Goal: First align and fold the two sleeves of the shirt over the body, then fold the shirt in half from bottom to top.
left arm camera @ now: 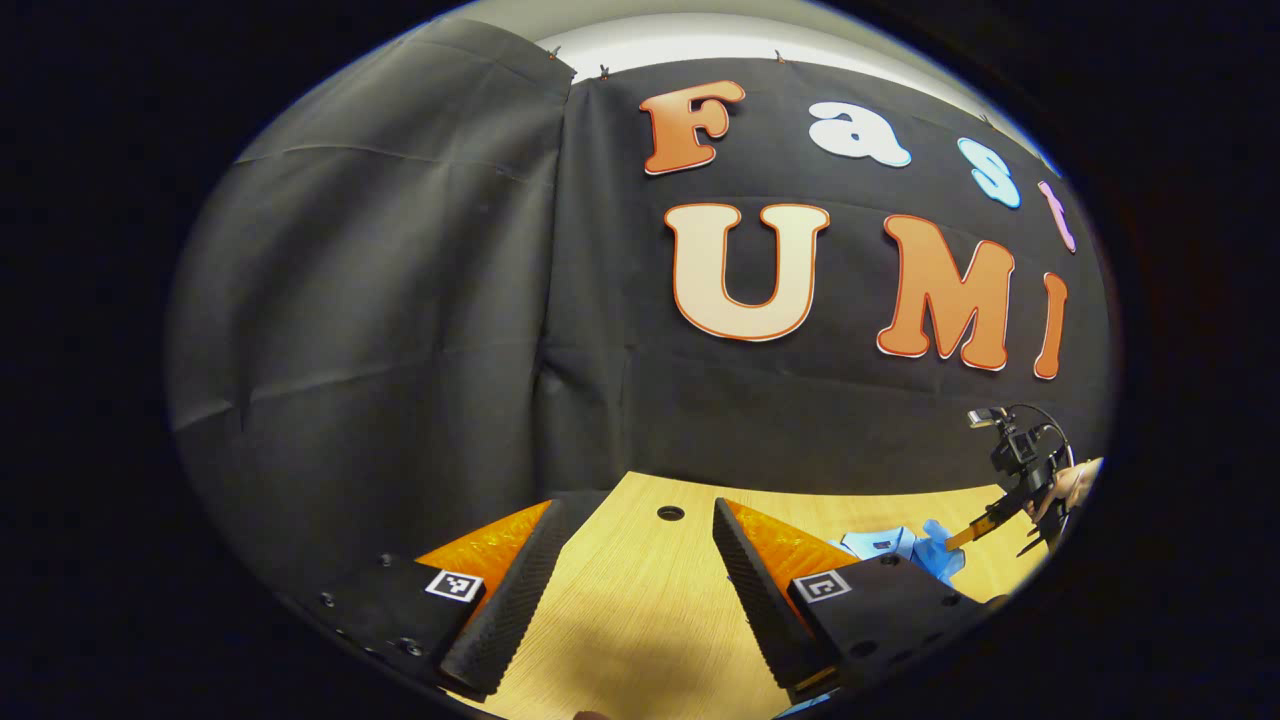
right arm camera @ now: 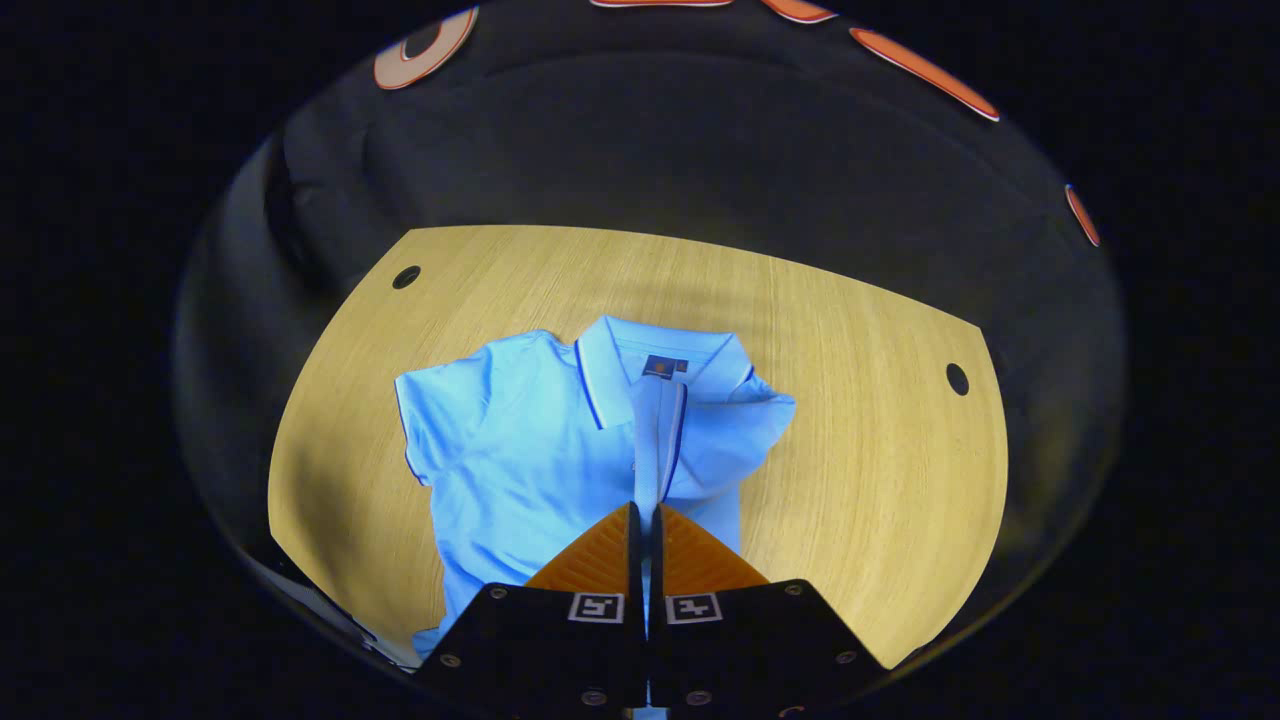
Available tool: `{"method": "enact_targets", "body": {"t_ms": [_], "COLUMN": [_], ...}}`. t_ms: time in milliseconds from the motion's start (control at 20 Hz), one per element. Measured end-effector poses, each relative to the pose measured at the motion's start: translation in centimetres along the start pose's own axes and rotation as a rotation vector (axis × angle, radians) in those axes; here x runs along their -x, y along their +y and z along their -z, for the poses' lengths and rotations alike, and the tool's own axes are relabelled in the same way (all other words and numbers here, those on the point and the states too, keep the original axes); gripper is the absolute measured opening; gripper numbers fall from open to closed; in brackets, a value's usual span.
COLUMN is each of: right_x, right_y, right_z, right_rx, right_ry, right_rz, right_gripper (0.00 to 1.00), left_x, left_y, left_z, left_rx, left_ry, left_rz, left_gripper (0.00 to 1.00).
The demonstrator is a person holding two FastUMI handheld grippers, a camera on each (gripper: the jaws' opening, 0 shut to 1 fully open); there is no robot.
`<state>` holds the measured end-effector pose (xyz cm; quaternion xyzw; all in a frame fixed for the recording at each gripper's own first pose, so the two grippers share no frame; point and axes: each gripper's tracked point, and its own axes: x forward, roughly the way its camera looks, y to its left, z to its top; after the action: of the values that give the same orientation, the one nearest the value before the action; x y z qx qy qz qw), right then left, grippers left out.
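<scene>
The light-blue shirt lies collar-up on the wooden table. The right gripper hangs over its placket, fingers pressed together; whether cloth is pinched, I cannot tell. The left gripper hovers over bare table, fingers spread apart, the shirt off to its right.

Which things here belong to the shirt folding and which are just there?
For the job:
shirt, flat on the table
right tool, closed above the shirt's middle; whether it pinches cloth is unclear
left tool, open over bare wood

Just there:
table
holes in the table
</scene>
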<state>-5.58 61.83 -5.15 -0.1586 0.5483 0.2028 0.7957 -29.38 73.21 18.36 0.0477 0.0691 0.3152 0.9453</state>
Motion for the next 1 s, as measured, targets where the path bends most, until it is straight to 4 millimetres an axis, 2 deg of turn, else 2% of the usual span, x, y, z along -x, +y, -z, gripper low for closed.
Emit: {"method": "enact_targets", "body": {"t_ms": [250, 400, 450, 500, 550, 600, 650, 700, 800, 1000], "right_x": [-1.1, -0.6, 0.2, 0.6, 0.9, 1.2, 1.7, 2.4, 4.3, 7.6], "right_y": [3.4, 7.8, 8.9, 9.4, 9.4, 9.2, 8.7, 8.3, 7.8, 4.8], "right_z": [-0.2, -0.5, -0.7, -1.0, -1.3, -1.5, -1.8, -2.4, -3.2, -3.9], "right_rx": [-0.013, -0.095, -0.126, -0.138, -0.134, -0.121, -0.118, -0.121, -0.139, -0.155], "right_ry": [-0.007, 0.000, 0.000, -0.013, -0.034, -0.055, -0.078, -0.113, -0.175, -0.277], "right_rz": [-0.038, -0.195, -0.244, -0.269, -0.275, -0.271, -0.251, -0.244, -0.249, -0.211], "right_gripper": [0.02, 0.16, 0.20, 0.28, 0.36, 0.53, 0.65, 0.90, 0.98, 0.98], "left_x": [1.1, 1.5, 1.6, 1.7, 1.7, 1.6, 1.5, 1.4, 1.0, -1.3], "left_y": [0.7, 0.5, 0.4, 0.1, -0.2, -0.6, -1.0, -1.6, -3.1, -5.9], "left_z": [0.6, 0.9, 0.9, 0.9, 1.0, 1.0, 1.0, 0.7, 0.3, 0.8], "left_rx": [-0.004, -0.015, -0.015, -0.014, -0.014, -0.015, -0.015, -0.014, -0.010, -0.009], "left_ry": [0.016, 0.025, 0.028, 0.031, 0.035, 0.040, 0.040, 0.038, 0.040, 0.091], "left_rz": [-0.019, -0.025, -0.024, -0.022, -0.020, -0.018, -0.017, -0.014, 0.005, 0.005], "left_gripper": [0.96, 0.97, 0.94, 0.96, 0.97, 0.97, 0.97, 0.97, 0.97, 0.97]}}
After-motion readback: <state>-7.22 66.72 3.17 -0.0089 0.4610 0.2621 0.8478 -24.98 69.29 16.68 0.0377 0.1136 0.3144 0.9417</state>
